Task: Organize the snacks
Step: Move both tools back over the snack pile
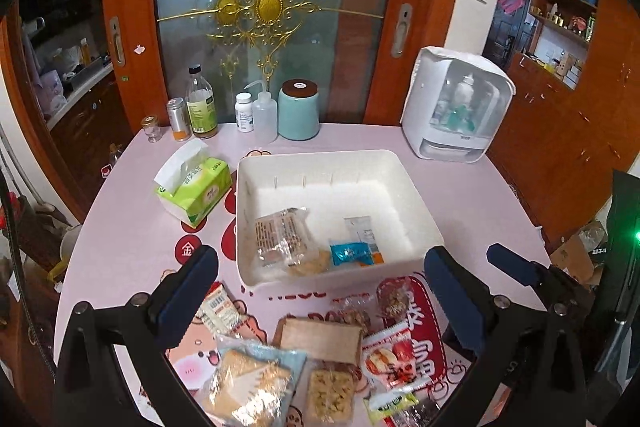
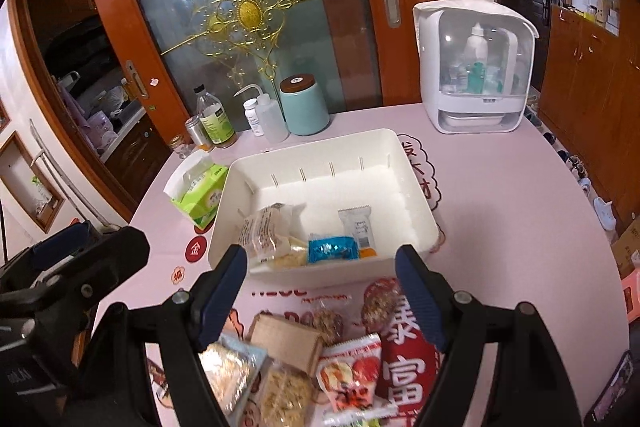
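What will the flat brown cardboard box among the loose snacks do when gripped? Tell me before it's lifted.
The flat brown cardboard box will probably stay stiff, not droop like the clear crinkly packets beside it. Its matte faces should grip well. It overlaps neighbouring packets, so lifting may drag them along.

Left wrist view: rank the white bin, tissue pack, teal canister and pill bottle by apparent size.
1. White bin
2. Tissue pack
3. Teal canister, close to the tissue pack and farther back, so unsure
4. Pill bottle
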`<state>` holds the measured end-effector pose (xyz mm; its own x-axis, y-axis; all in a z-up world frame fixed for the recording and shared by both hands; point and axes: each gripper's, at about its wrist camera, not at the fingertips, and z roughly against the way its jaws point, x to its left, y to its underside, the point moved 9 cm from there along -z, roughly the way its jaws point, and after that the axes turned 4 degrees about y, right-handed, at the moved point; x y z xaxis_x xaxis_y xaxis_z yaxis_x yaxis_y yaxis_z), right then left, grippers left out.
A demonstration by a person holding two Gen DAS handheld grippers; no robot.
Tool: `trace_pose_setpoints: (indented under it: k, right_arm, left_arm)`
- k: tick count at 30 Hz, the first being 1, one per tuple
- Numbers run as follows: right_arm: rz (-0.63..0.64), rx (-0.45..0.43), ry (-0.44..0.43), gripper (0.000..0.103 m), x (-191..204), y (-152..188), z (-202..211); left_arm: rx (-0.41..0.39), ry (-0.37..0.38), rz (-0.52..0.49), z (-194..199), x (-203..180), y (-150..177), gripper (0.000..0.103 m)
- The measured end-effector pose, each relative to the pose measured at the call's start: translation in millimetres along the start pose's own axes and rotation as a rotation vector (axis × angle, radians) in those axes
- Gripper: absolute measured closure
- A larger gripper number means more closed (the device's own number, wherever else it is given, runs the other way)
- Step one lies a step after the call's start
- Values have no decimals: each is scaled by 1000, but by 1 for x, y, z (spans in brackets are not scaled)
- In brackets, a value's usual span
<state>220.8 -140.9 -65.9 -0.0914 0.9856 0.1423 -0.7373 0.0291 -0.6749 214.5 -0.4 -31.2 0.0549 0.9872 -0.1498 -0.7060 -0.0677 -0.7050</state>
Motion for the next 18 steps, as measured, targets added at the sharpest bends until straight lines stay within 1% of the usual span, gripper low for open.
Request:
trace_pose_setpoints:
  k: [6,11,14,18]
  right_arm:
    - [22,-4,11,26,-17,23,26]
    - [65,-5,41,26,-36,44,47]
    - [90,-12,65,26,-50,54,60]
    - [95,-8,64,26,-69,66,70]
  left_arm:
    - [-20,-11,-30,26,-19,23,0]
    - [-23,-33,-46,41,-27,49,1]
    - [-18,-53,-56,47,-28,63,0]
    - [2,-87,-56,50,-27,80,1]
